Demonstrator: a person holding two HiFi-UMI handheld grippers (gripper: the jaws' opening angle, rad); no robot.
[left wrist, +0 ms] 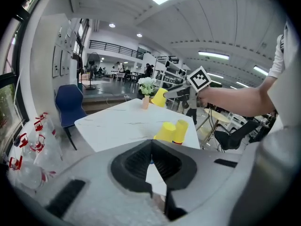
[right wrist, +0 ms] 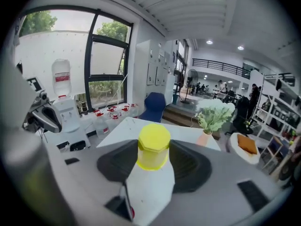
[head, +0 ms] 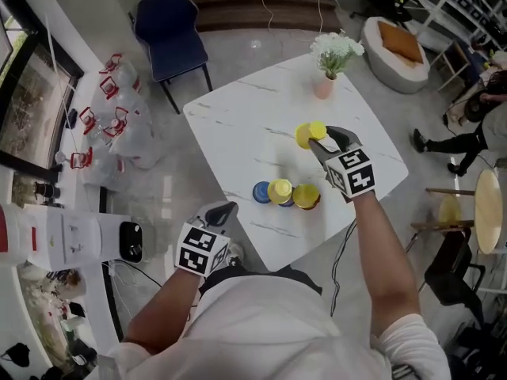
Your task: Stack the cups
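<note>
Head view, left to right: my left gripper (head: 224, 210) hangs beside the near-left edge of the white bench (head: 238, 125). Its jaws are closed tip to tip with nothing between them. Near the front of the bench sits a tight row of cups. First is a blue cup (head: 261, 191), partly hidden by the yellow cup (head: 280, 190) touching it. Next is a second yellow cup (head: 306, 195), on top of something darker that I cannot make out. Further right, my right gripper (head: 319, 138) is raised above the bench, its jaws clamped on an upside-down held cup (right wrist: 153, 147), also yellow. From above I cannot tell whether it is one cup or two nested. Behind it stands a pink vase (head: 324, 87) of white flowers.
</note>
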